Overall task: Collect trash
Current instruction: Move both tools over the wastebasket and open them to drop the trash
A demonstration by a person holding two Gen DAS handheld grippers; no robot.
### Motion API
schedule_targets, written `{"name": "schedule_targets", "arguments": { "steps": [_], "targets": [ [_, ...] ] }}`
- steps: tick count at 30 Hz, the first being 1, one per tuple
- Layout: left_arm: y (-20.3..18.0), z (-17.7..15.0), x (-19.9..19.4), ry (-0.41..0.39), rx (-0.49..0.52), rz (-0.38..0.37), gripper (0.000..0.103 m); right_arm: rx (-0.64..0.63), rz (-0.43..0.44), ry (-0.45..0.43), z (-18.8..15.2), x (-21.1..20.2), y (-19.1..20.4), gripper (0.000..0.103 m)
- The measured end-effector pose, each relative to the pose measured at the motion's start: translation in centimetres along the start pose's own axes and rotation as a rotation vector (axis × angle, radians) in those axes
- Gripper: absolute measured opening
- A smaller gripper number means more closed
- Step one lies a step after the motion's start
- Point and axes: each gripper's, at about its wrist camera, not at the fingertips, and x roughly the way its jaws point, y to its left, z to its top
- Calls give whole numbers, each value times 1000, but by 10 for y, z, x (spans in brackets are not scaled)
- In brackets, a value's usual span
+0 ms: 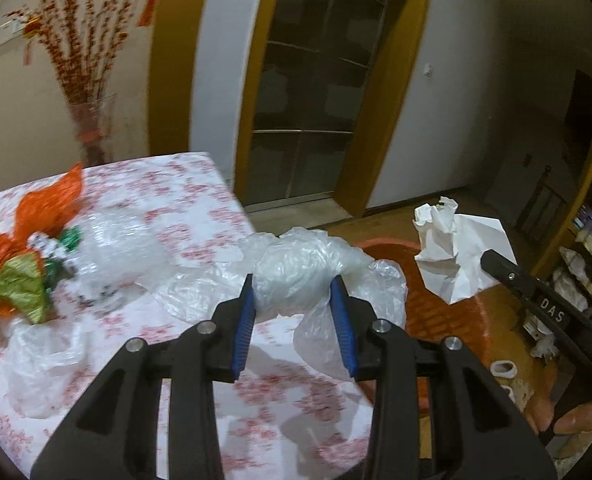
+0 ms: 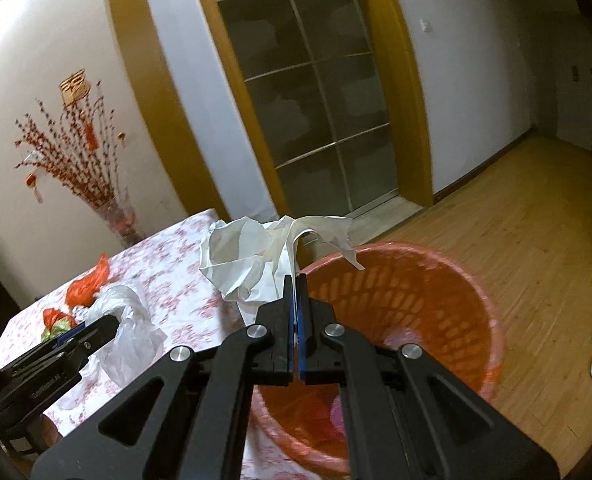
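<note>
The left tool is clamped on a clear plastic bag, held up at the worktop's right edge beside the orange basket on the floor. The right tool is pinched together on crumpled white paper, held up at the basket's near-left rim. Orange and green wrappers lie toward the worktop's left edge.

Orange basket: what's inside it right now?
The basket shows mostly bare mesh wall and a pinkish patch at the bottom, too blurred to identify. The right claw and its crumpled paper cover the near side.
</note>
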Motion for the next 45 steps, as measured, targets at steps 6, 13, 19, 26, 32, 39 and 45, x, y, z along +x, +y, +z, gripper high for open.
{"name": "schedule_targets", "arguments": {
  "steps": [6, 13, 19, 26, 32, 39, 45],
  "targets": [
    [-27, 3, 14, 18, 30, -65, 36, 5, -54, -34, 2, -9, -18, 1],
    [-57, 2, 36, 45, 72, -107, 37, 25, -87, -33, 1, -6, -36, 1],
    [-72, -1, 55, 79, 80, -130, 37, 56, -108, -27, 0, -4, -53, 1],
    [-83, -1, 70, 99, 86, -140, 37, 75, -115, -23, 1, 0, -66, 2],
    [-89, -1, 85, 121, 80, -139, 42, 88, -104, -10, 1, 5, -73, 2],
    [-81, -9, 102, 163, 65, -122, 53, 120, -103, 18, -4, 12, -80, 20],
    [-62, -12, 99, 155, 57, -66, 58, 123, -124, 15, -4, 11, -84, 37]
  ]
}}
